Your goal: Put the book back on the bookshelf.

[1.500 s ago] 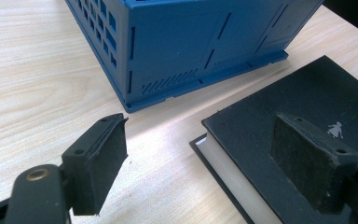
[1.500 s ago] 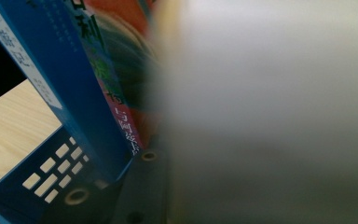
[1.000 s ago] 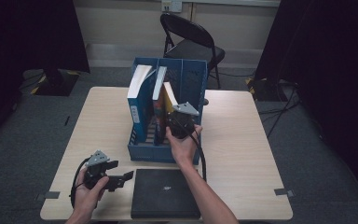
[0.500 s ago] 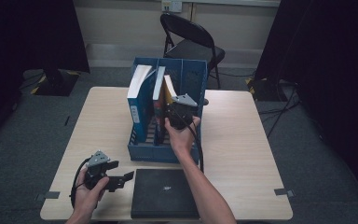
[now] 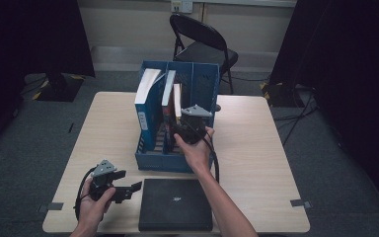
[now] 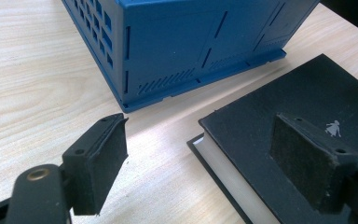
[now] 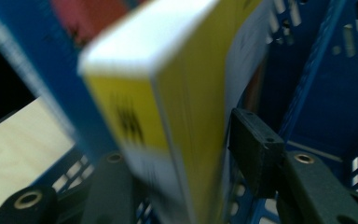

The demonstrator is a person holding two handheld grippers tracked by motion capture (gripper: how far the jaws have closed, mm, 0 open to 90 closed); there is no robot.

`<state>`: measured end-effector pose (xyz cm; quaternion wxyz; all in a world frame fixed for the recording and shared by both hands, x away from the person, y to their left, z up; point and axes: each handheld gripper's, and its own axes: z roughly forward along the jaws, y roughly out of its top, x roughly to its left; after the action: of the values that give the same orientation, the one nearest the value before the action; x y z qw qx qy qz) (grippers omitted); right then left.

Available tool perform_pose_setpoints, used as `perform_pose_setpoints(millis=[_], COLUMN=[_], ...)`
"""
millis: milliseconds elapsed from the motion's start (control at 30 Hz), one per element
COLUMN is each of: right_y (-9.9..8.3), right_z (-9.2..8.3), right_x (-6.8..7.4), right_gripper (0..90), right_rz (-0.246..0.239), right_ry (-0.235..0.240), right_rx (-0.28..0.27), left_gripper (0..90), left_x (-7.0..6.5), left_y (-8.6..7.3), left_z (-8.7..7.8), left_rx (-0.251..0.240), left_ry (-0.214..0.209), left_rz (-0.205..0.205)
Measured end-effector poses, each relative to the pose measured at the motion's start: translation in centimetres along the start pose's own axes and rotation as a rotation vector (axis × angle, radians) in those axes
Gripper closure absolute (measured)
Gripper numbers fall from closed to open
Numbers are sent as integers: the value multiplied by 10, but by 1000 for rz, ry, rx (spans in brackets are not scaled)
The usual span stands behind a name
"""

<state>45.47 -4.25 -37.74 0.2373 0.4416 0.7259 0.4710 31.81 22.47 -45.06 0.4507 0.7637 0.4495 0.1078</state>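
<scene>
A blue file rack (image 5: 197, 84) stands mid-table with upright books in its compartments. My right gripper (image 5: 181, 122) reaches into the rack from the near side, shut on a yellow book (image 5: 176, 101). In the right gripper view the yellow book (image 7: 182, 84) rises blurred between the jaws of that gripper (image 7: 182, 144), inside the blue rack (image 7: 317, 93). My left gripper (image 5: 128, 185) hovers open low at the table's front left. Its jaws (image 6: 200, 123) straddle the corner of a flat black book (image 6: 307, 98), with the rack's near wall (image 6: 191, 46) just beyond.
The black book (image 5: 175, 205) lies flat at the table's front edge. A thick blue-spined book (image 5: 145, 96) and a thinner one (image 5: 168, 94) lean in the rack's left compartments. A black folding chair (image 5: 202, 44) stands behind the wooden table (image 5: 256, 143).
My right gripper has shifted within the rack, first farther in and up, then back slightly, and the yellow book now stands more upright. The left gripper has stayed put.
</scene>
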Motion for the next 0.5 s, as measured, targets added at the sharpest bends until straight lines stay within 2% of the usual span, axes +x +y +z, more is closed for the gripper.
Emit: perform_pose_setpoints(millis=[167, 233, 500], right_y=[-13, -18, -34], right_z=[-5, -6, -8], right_x=[-2, -4, -8], right_gripper=[568, 586, 648], right_rz=[-37, -22, -34], right_ry=[30, 55, 79], right_rx=[28, 42, 87], left_gripper=[188, 188, 188], left_x=[-1, -1, -1], left_y=[0, 0, 1], left_z=[1, 2, 3], left_rx=[5, 6, 8], left_ry=[0, 1, -2], left_rz=[3, 0, 3])
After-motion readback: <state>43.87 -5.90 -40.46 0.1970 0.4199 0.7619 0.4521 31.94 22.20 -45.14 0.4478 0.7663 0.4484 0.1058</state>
